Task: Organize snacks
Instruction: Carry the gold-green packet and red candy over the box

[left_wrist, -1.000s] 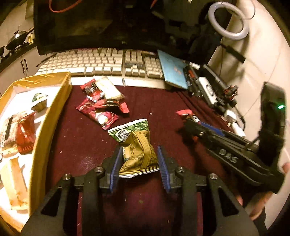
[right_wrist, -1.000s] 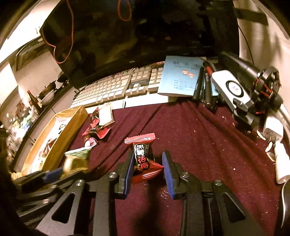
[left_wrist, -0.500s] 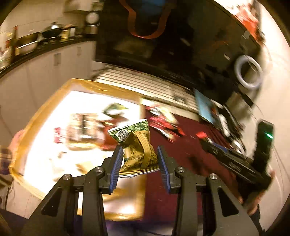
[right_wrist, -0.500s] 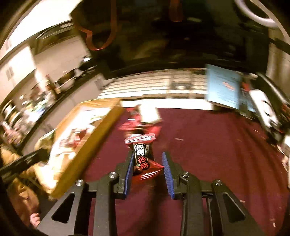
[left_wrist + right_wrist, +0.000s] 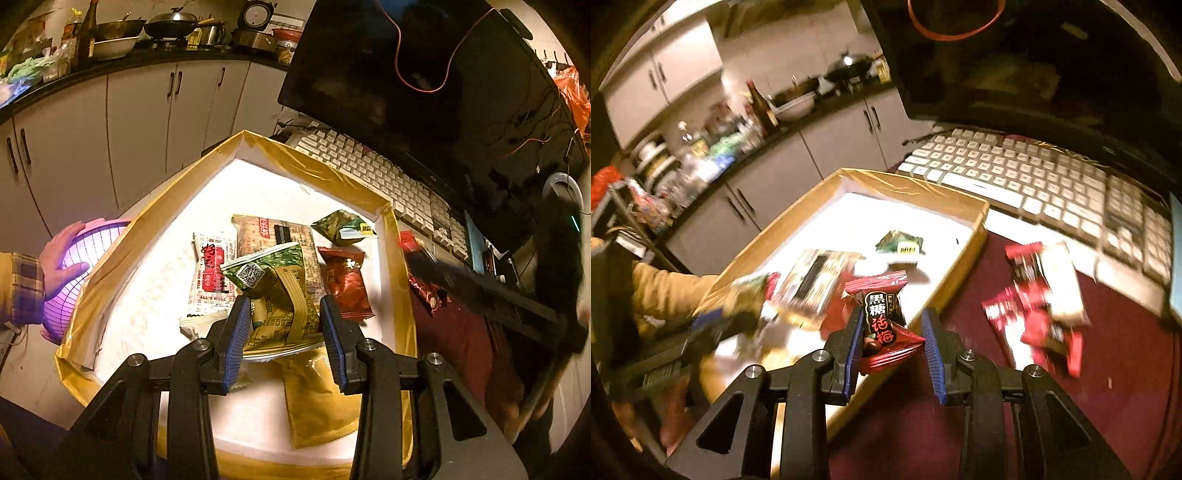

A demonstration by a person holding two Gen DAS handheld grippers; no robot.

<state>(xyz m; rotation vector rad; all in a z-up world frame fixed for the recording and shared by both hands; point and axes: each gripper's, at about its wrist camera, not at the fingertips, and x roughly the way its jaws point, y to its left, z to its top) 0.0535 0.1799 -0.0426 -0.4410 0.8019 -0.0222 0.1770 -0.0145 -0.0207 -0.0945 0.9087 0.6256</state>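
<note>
- We are pinching a green-and-gold packet (image 5: pixel 280 295) in our left gripper (image 5: pixel 282 332), holding it over the box (image 5: pixel 147 229).
- We are clamping a small red plum-candy packet (image 5: pixel 882 321) in our right gripper (image 5: pixel 890 347), above the box's near wall.
- Several snacks are lying in the box already.
- We are leaving red wrappers (image 5: pixel 1034 306) on the maroon cloth (image 5: pixel 979 406) by the keyboard (image 5: pixel 1034 177); sorting looks partly done.

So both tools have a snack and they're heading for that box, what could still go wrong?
The red packet in the right tool hangs right above the box wall, not clearly inside; let go now, it might land on the cloth. The green-and-gold packet in the left tool is over a crowded pile, so dropping it may bury the snacks beneath.
</note>
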